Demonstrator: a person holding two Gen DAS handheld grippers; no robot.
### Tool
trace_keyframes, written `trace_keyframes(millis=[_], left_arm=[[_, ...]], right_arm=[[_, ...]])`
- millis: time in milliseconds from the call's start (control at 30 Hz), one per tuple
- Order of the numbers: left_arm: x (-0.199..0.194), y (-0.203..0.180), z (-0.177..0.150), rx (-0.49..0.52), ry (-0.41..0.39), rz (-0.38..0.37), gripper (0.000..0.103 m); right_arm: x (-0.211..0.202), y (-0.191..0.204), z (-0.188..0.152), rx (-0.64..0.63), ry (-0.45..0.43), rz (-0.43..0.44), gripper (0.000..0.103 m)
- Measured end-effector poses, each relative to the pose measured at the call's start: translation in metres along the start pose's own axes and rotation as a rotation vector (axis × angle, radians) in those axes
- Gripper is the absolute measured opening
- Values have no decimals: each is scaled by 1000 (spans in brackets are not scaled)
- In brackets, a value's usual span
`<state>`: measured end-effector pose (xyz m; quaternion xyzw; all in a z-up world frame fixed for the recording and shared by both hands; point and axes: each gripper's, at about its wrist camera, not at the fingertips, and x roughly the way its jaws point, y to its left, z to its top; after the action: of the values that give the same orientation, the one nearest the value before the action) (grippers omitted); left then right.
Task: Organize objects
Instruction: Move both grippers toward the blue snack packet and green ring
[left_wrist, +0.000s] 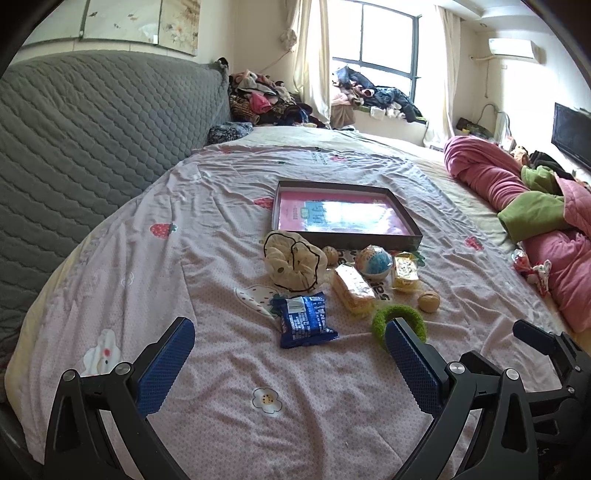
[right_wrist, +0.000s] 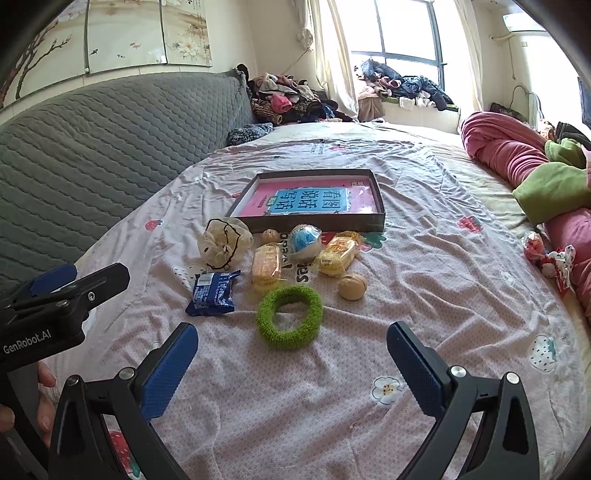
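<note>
Left gripper: jaws spread, empty; right gripper: jaws spread, empty | ring nearest, on bed | box behind snacks

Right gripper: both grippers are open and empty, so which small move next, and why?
Probably ease the right gripper forward over the green ring: it lies nearest, centred ahead of the open jaws, apart from the snacks, with the dark tray beyond.
</note>
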<state>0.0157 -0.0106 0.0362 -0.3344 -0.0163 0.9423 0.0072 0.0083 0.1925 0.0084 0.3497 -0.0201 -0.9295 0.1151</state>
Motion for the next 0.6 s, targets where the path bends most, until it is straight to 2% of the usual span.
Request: trace_keyframes(millis=[600], left_arm=[[3, 4, 12, -5, 10, -5, 103]], right_arm=[[-4, 5, 9, -5, -7, 14, 103]])
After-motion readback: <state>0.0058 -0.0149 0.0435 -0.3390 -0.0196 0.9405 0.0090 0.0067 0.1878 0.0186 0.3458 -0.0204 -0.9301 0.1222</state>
